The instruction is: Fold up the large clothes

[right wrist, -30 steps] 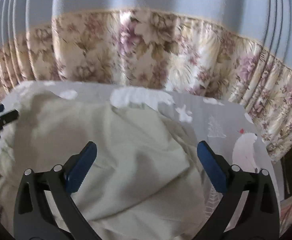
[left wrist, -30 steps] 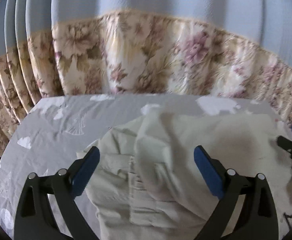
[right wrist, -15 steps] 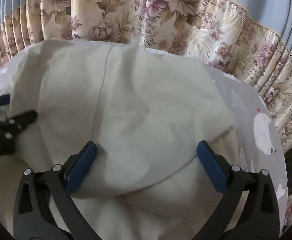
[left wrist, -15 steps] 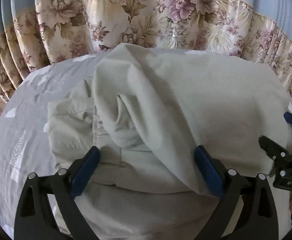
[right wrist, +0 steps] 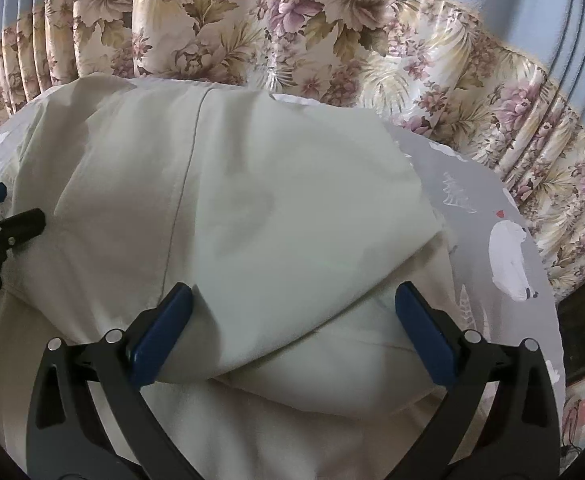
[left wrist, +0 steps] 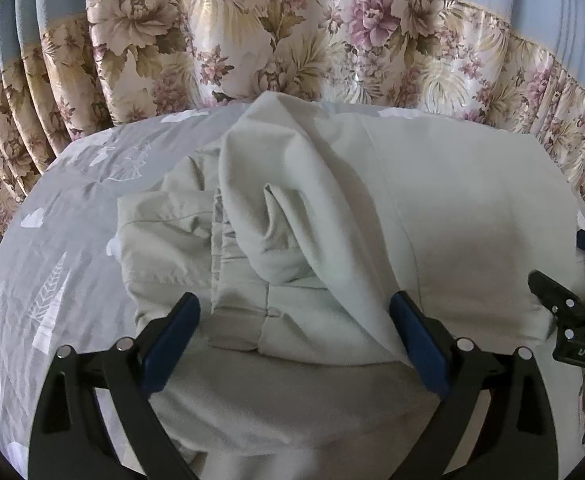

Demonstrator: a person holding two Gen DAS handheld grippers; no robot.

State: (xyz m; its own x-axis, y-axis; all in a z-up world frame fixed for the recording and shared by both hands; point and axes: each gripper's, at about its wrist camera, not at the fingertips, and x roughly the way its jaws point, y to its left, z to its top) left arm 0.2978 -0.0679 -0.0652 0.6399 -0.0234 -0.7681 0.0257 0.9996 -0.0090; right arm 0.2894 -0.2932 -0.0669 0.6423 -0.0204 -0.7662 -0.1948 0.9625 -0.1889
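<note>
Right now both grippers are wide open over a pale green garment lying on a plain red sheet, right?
Not quite: the sheet is grey with white printed figures, not plain red, as the left wrist view shows. The rest holds: the left gripper and right gripper are both wide open over the pale green garment.

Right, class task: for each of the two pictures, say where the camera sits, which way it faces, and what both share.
Left wrist: sits on the left tool, looking forward over the pale garment toward the flowered curtain; its own open fingers show, with the right tool at the right edge.
Right wrist: sits on the right tool, facing likewise; the left tool shows at the left edge.
Shared: garment, grey sheet, curtain.
</note>
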